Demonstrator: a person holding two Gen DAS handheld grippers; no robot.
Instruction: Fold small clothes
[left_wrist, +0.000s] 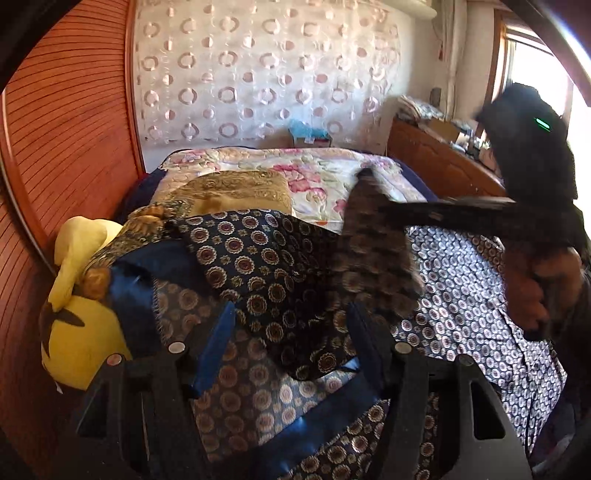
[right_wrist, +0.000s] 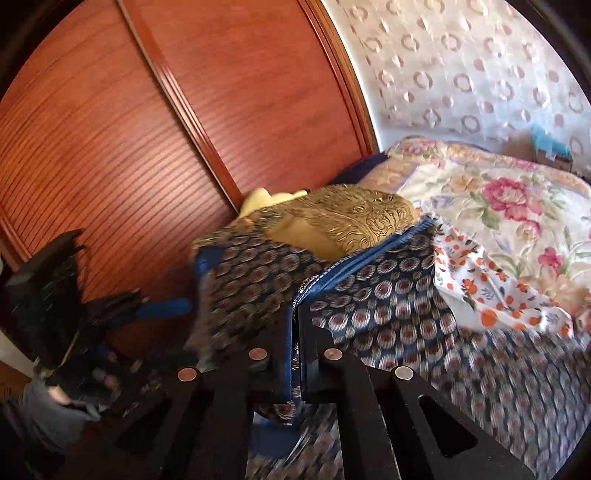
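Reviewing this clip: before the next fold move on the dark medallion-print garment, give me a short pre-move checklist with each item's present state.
1. Right gripper clamped on the medallion-print garment: ok, jaws shut on its blue-trimmed edge.
2. Left gripper free of cloth: ok, jaws open, fabric lies between them unpinched.
3. Garment lying flat: not ok, one flap is lifted and blurred.
4. Fold area free of other items: not ok, the orange-dotted cloth and gold cushion sit close.
5. Yellow plush toy out of the way: ok, at the bed's edge.
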